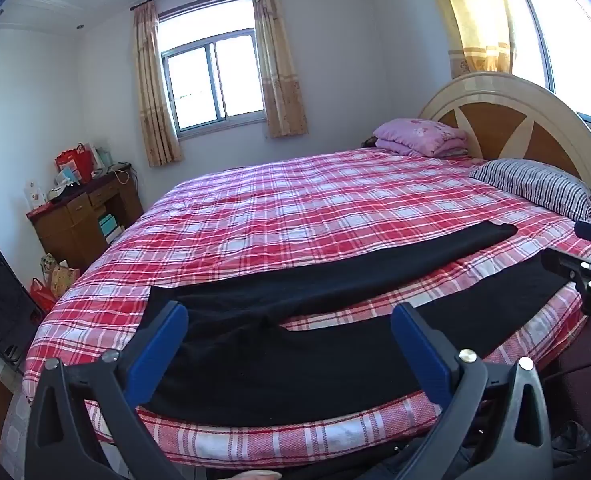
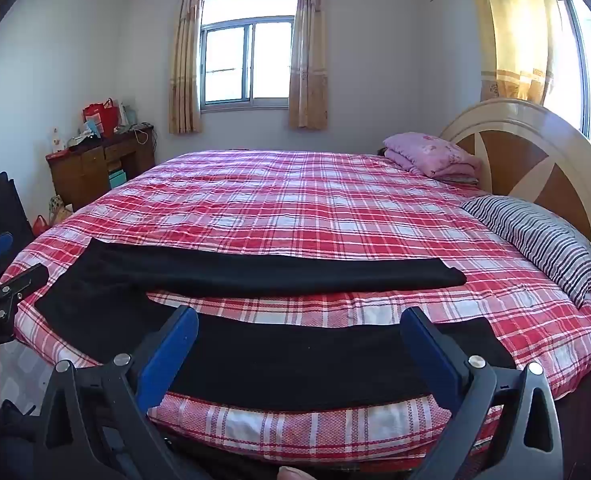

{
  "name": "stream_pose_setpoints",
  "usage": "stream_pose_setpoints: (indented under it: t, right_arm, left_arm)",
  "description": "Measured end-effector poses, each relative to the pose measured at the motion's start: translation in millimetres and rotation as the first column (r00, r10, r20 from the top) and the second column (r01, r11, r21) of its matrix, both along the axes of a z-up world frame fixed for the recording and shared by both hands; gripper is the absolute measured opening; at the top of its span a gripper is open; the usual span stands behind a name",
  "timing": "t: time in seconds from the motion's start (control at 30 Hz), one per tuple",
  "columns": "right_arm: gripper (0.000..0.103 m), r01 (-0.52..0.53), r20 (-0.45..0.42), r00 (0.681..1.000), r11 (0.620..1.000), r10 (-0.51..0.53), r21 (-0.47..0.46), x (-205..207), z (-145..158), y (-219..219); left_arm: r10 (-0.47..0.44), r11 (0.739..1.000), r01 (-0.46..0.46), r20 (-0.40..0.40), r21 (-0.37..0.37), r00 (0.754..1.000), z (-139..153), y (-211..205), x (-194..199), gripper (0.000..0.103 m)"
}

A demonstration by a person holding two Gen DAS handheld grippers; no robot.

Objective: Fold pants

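Here the black pants [image 1: 295, 344] lie spread flat across the near edge of the bed [image 1: 303, 208], on its red plaid cover, waist toward the left and the two legs parted in a narrow V running right toward the striped pillow [image 1: 535, 184]. The left gripper [image 1: 289, 340] hovers over the seat and the near leg with its jaws spread wide (blue pads well apart, nothing between them pinched). The right gripper [image 2: 299, 344] hangs over the near leg further toward the cuff, jaws likewise wide and holding nothing.
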State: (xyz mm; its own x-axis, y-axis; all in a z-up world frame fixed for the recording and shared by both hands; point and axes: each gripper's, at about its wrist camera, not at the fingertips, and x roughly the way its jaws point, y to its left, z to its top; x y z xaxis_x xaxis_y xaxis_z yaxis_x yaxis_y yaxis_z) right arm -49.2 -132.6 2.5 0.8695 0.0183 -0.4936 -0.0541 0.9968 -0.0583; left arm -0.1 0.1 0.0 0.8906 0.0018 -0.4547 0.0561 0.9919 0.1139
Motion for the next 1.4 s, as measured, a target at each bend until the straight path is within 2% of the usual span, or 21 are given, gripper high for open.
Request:
stream_pose_setpoints:
  t: [0.13,0.4,1.4]
  right_arm:
    - [0.102,0.003,0.001,1.0,1.0,-0.003,0.0,0,0,0]
    - [0.102,0.002,-0.001,1.0,1.0,-0.002,0.002,0,-5,5]
    - [0.102,-0.007,-0.018,1.0,1.0,0.007,-0.003,2,-11,5]
  left_arm:
    - [0.0,1.0,0.001,-0.007,0.024,1.0,0,-1,1,0.103]
    - [0.005,1.0,-0.005,-0.003,0.021,1.0,-2,-11,-2,0.103]
    - [0.006,1.0,-0.006,-0.012,0.006,1.0,-7,4,1,0.103]
